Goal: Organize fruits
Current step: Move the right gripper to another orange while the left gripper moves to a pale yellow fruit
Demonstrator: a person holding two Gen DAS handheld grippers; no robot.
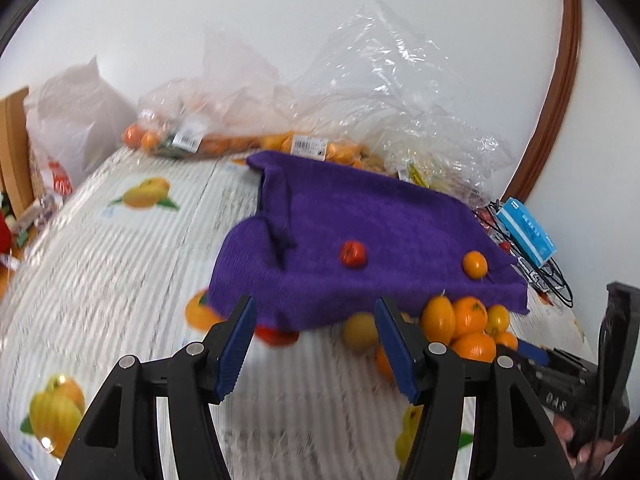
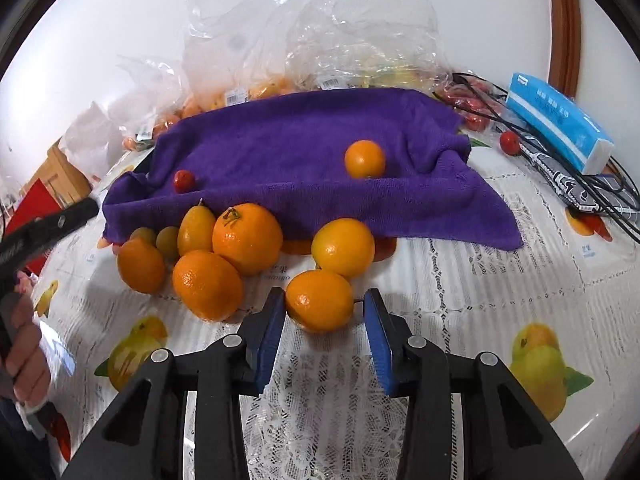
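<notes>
A purple towel (image 2: 304, 152) lies on the table with a small orange (image 2: 365, 159) and a small red fruit (image 2: 184, 180) on it. The towel (image 1: 360, 240), the orange (image 1: 475, 264) and the red fruit (image 1: 353, 253) also show in the left wrist view. A pile of oranges (image 2: 246, 238) and yellow fruits sits in front of the towel. My right gripper (image 2: 324, 312) is open, its blue pads on either side of the nearest orange (image 2: 319, 300), not closed on it. My left gripper (image 1: 314, 316) is open and empty, above the table before the towel's front edge.
Clear plastic bags (image 2: 360, 40) with packed fruit lie behind the towel against the wall. A blue tissue pack (image 2: 560, 124) and black wire basket (image 2: 588, 192) are at the right. A fruit-print tablecloth (image 2: 480, 280) covers the table. The right gripper (image 1: 568, 376) shows in the left view.
</notes>
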